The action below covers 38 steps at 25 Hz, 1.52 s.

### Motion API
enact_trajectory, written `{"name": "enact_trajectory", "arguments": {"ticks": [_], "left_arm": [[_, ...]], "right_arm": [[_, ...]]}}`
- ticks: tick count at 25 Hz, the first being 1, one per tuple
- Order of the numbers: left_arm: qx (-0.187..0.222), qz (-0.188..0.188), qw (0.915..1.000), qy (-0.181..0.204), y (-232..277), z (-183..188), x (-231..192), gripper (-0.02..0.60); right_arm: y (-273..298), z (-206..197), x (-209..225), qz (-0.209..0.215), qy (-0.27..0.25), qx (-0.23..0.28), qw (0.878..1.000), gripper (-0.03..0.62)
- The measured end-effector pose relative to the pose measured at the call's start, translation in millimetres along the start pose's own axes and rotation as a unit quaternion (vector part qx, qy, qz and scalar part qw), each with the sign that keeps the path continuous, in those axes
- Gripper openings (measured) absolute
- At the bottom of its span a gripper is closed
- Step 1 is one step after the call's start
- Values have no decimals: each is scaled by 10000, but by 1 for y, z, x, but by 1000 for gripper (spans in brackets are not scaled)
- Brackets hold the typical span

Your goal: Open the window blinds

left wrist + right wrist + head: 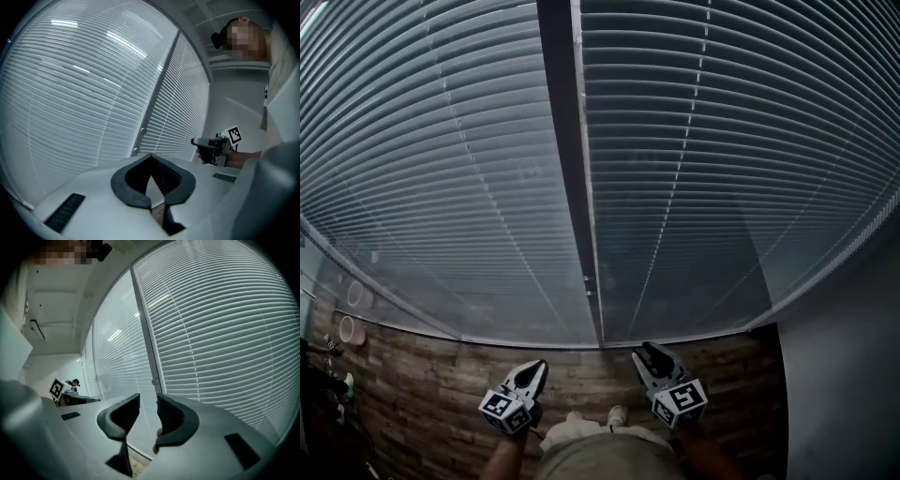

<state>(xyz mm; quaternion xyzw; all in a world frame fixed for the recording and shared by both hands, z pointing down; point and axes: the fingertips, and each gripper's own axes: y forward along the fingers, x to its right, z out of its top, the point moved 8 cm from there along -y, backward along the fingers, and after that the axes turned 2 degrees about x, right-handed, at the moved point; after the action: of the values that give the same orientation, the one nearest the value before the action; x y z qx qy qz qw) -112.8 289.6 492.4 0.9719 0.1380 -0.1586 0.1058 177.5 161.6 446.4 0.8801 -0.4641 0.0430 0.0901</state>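
While the fingers (pixel 126 183) of my left gripper (pixel 150 157) are pressed together on nothing, the fingers (pixel 177 420) of my right gripper (pixel 147 399) stand apart with nothing between them. Both grippers point at the dark post (pixel 566 141), one on each side, not touching it. The window blinds (pixel 441 169) hang all the way down on both sides of the post.

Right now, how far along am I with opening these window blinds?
Done: nothing yet; the slats of the left blind and the right blind lie shut. In hand: nothing; the left hand-held gripper is shut and empty, the right hand-held gripper has its jaws apart with nothing between them, both short of the blinds. To do: reach whatever tilts them, which I cannot make out, and open both blinds.
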Motion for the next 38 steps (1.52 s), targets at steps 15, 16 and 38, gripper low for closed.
{"name": "enact_trajectory", "arguments": {"ticks": [15,16,38], "left_arm": [[-9,-164,9997,160,17,17,-8,9],[19,-167,9998,73,19,21,-12,9],[-204,-741,9960,450,68,34,-160,11]], "right_arm": [[25,16,-12,313,313,31,9990,109],[29,16,-12,303,347,23,9989,109],[152,-27,-5,-921,685,-86,9934,94]]}}
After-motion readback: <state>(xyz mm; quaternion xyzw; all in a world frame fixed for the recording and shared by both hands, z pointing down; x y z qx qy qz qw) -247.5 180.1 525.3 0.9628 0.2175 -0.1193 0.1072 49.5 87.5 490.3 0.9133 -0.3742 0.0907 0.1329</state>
